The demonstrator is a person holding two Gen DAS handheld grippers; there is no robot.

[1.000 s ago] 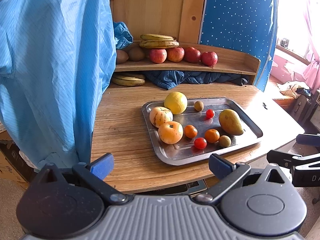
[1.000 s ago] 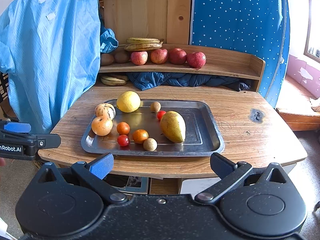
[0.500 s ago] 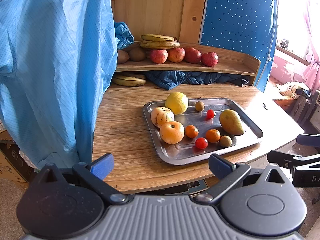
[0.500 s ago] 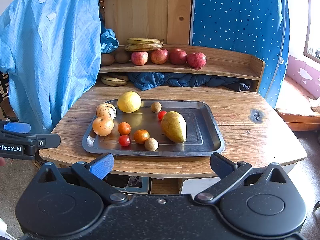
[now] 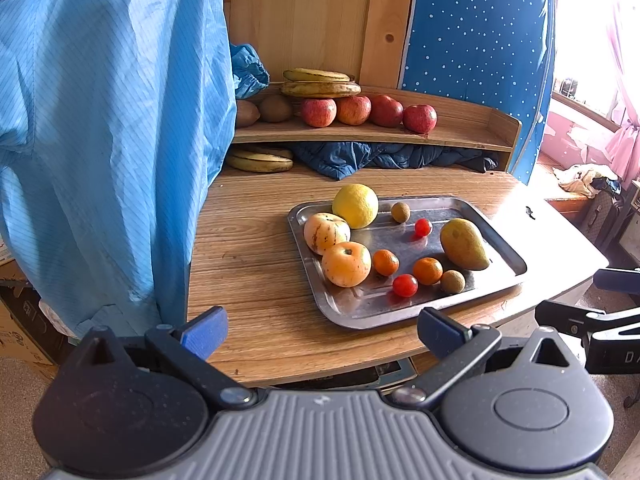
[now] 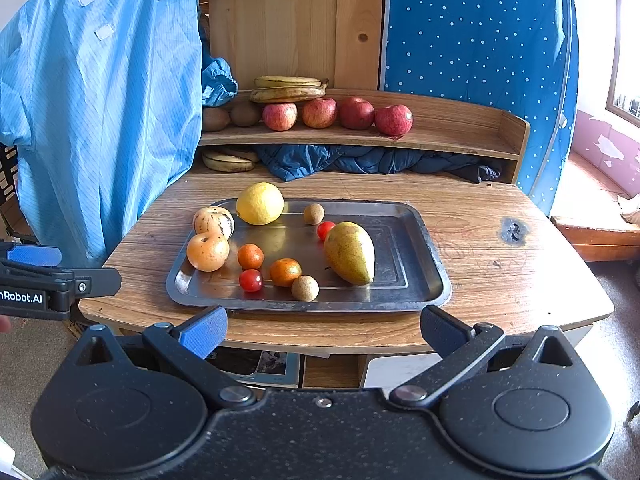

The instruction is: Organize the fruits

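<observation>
A steel tray (image 5: 496, 240) (image 6: 416, 248) on the wooden table holds several fruits: a yellow citrus (image 5: 355, 205) (image 6: 260, 203), a striped pale fruit (image 5: 326, 232), an orange persimmon (image 5: 346, 263) (image 6: 208, 251), a pear (image 5: 464, 243) (image 6: 350, 252), small oranges, cherry tomatoes and brown longans. My left gripper (image 5: 320, 330) is open and empty at the table's near left edge. My right gripper (image 6: 322, 330) is open and empty before the front edge.
A wooden shelf (image 6: 460, 136) at the back carries red apples (image 6: 320, 113), kiwis and bananas (image 6: 288, 89); more bananas (image 6: 228, 160) and a dark blue cloth lie under it. A light blue garment (image 5: 100, 140) hangs at the left.
Both grippers have crept slightly forward toward the tray. Nothing on the tray or shelf has moved.
</observation>
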